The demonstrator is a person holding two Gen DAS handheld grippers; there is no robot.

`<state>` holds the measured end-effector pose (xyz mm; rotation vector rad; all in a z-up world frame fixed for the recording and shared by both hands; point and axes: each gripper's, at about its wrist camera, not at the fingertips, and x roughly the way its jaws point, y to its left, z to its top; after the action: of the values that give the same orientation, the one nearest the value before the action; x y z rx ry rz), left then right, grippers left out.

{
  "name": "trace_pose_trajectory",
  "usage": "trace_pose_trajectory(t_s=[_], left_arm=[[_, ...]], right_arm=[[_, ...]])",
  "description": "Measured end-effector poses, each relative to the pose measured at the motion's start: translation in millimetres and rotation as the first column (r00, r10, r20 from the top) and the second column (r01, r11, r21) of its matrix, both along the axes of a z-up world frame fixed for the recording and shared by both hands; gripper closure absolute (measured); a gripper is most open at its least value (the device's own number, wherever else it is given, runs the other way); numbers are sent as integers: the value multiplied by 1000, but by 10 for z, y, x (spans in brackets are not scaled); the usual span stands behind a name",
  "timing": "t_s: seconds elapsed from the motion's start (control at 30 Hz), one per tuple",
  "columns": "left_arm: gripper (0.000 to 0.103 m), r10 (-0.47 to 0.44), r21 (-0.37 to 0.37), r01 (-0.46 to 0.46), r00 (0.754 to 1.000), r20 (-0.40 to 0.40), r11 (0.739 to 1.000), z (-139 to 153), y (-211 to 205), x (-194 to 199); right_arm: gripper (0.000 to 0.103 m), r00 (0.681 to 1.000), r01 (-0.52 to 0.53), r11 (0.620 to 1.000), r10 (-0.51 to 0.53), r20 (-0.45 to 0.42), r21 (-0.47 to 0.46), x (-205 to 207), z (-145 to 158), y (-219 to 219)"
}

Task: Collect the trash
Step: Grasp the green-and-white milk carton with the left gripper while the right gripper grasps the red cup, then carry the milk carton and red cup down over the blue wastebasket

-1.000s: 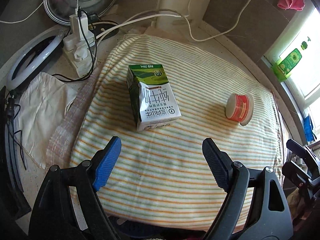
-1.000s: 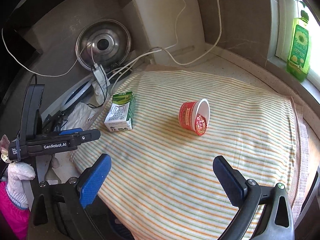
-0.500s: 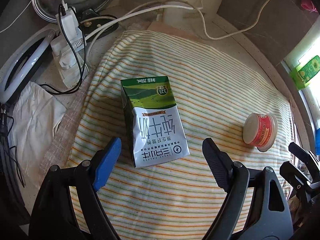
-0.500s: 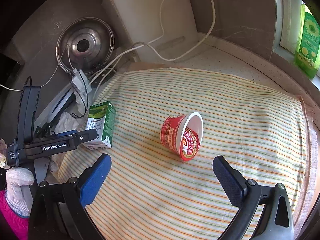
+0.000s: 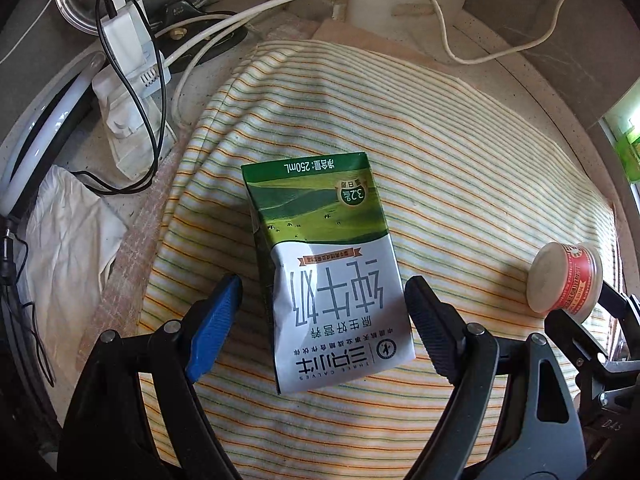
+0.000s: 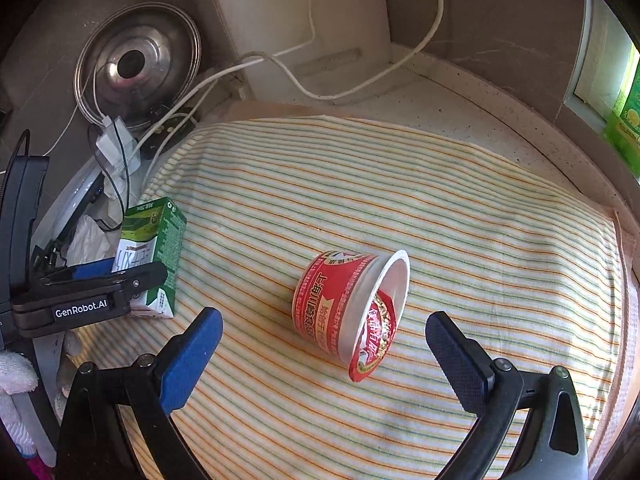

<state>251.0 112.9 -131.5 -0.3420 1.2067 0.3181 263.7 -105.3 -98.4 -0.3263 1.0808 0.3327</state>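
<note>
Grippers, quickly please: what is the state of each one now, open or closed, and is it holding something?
Left gripper: open, milk carton between its fingers, not gripped.
Right gripper: open, holding nothing, red cup ahead.

I get hard daylight from the window (image 6: 628, 92) at the right edge, blown out to glare there. It falls in bright patches across the striped cloth (image 5: 460, 152) and the milk carton (image 5: 324, 264), which throws a shadow to its left. Both feeds are sharp centrally; fisheye bending curves the edges, and the corners go black.
</note>
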Motion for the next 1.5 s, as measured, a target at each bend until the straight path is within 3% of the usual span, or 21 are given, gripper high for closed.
trace_pose_trajectory(t_s=[0.3, 0.37, 0.4, 0.43, 0.57, 0.7, 1.1, 1.5], left_arm=[[18, 3, -40, -4, 1000, -13, 999, -132, 94, 36], [21, 4, -52, -4, 1000, -2, 999, -126, 103, 9], [29, 6, -57, -6, 1000, 1, 998, -129, 114, 0], [30, 9, -61, -9, 1000, 1, 998, -130, 129, -24], [30, 14, -63, -12, 1000, 25, 998, -100, 155, -71], [31, 7, -61, -4, 999, 42, 998, -59, 139, -146], [32, -29, -25, 33, 992, 121, 999, 198, 97, -385], [32, -70, -16, 75, 979, 189, 997, 451, -76, -1083]], right_arm=[[3, 1000, 6, 998, -7, -14, -59, 134, -161, 31], [12, 999, 4, 998, -6, -33, -59, 167, -183, 16], [16, 999, 2, 998, -4, -44, -57, 180, -198, 10], [25, 999, 2, 998, -5, -54, -60, 191, -213, 4], [47, 997, 16, 999, -19, -73, -39, 202, -214, -88], [60, 997, 16, 1000, -16, -69, 7, 164, -148, -163], [63, 1000, -1, 997, 3, -24, 74, -94, 103, -256], [63, 998, -63, 991, 61, 20, 116, -683, 335, -193]])
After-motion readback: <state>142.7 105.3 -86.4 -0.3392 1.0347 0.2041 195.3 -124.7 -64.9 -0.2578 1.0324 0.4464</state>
